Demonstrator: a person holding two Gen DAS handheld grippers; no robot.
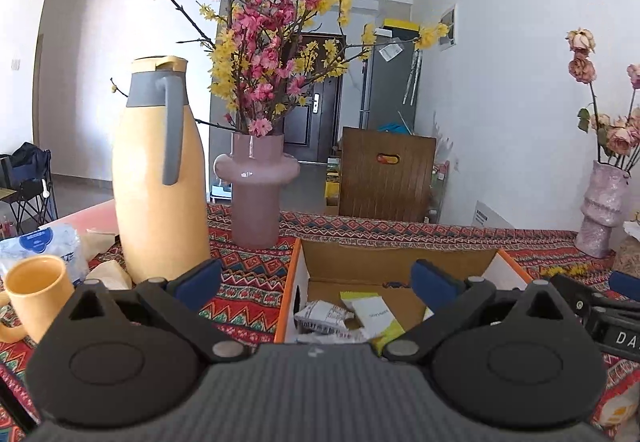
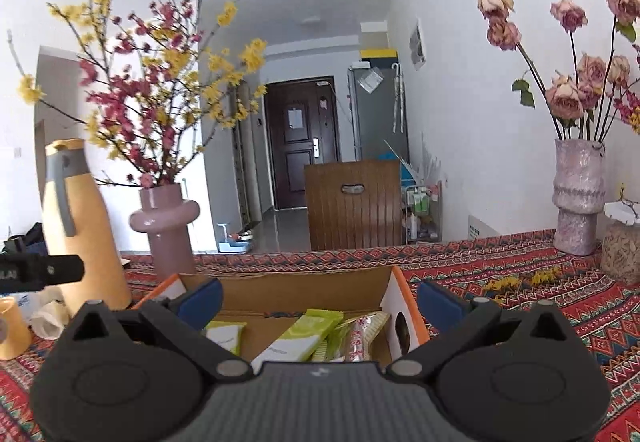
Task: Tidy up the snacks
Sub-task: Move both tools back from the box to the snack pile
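An open cardboard box [image 1: 400,262] with an orange rim sits on the patterned tablecloth. Inside it lie a crumpled white snack packet [image 1: 324,316] and a white-and-green packet [image 1: 378,316]. My left gripper [image 1: 318,282] hovers over the box's near side, open and empty. In the right wrist view the same box [image 2: 304,290] holds green-and-white snack packets [image 2: 304,336] and a pale wrapped snack [image 2: 366,330]. My right gripper [image 2: 318,300] is above them, open with nothing between its blue pads. Part of the right gripper [image 1: 612,306] shows at the left view's right edge.
A tall yellow jug [image 1: 158,177] and a pink vase [image 1: 256,185] of blossom branches stand left of the box. A yellow mug [image 1: 36,296] and a tissue pack [image 1: 44,246] are further left. A textured vase [image 2: 578,193] of dried roses stands at the right.
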